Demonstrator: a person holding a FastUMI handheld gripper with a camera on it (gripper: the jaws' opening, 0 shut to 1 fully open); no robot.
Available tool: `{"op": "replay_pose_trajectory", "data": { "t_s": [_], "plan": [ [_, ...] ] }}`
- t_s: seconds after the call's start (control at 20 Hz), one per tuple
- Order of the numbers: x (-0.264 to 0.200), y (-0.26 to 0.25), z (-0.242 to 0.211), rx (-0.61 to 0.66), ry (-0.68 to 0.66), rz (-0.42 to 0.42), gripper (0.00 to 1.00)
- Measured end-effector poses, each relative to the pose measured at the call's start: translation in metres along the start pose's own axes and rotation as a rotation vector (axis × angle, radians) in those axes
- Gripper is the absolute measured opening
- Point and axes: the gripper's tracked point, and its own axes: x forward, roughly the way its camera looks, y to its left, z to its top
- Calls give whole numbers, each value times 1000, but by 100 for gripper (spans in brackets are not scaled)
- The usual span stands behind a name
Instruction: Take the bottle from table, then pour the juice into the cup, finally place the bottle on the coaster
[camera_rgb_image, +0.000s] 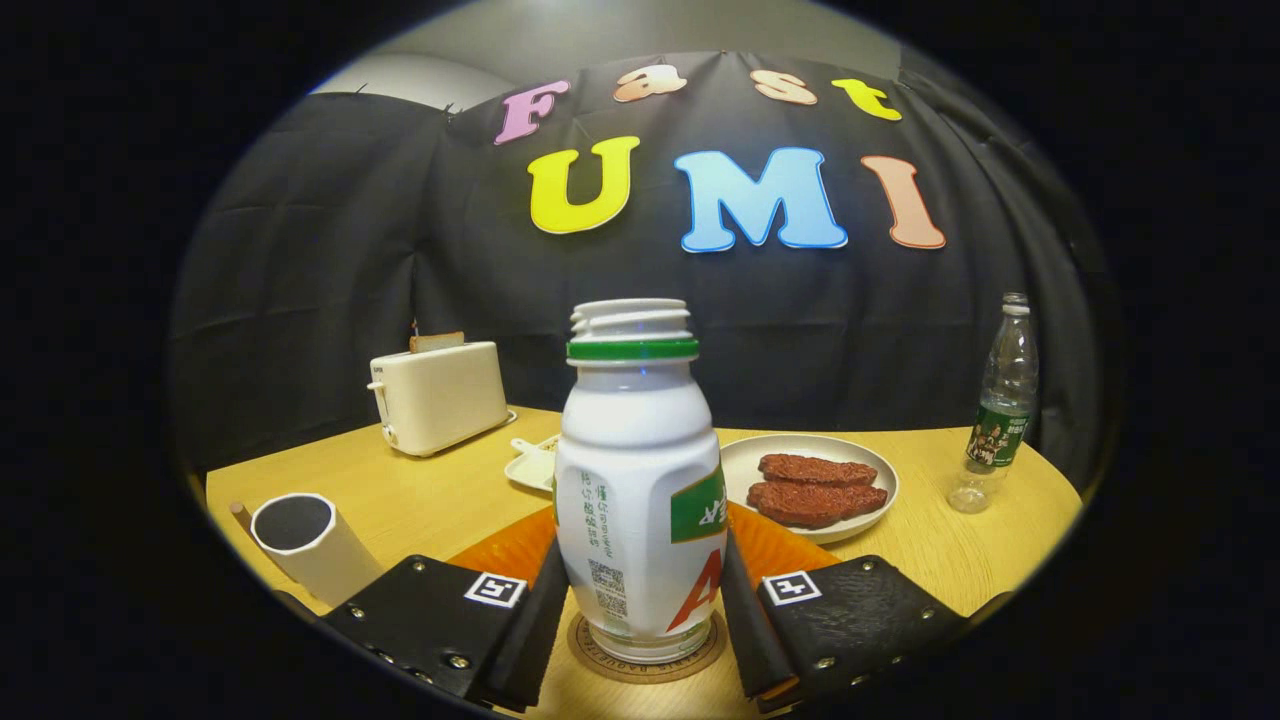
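Bottle (638, 480), white with a green neck ring and no cap, stands upright on a round coaster (647, 652) on the desk (430, 495), between the fingers of the hand-held gripper (637, 625); both fingers press its sides. Left of the fingers a white cup (310, 545) leans. Beyond the bottle sit a plate (812, 482) with two brown patties, a toaster (437, 396) far left, and a clear water bottle (1003, 405) far right.

a big red "a" shows on the bottle (640, 490) label; other print unreadable.
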Motion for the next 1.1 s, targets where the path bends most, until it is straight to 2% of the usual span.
{"op": "replay_pose_trajectory", "data": {
  "t_s": [0.25, 0.45, 0.55, 0.6, 0.75, 0.9, 1.1],
  "plan": [
    [-3, -1, -1, 19, -13, -7, 72],
    [-3, -1, -8, 31, 11, -3, 78],
    [-4, -2, -8, 46, 8, -6, 88],
    [-6, -3, -6, 47, 3, -6, 97],
    [-10, -5, -1, 36, 13, -31, 97],
    [-25, 0, 22, 48, -15, -33, 97],
    [-49, 0, 59, 25, -62, -85, 96]
  ]
}}
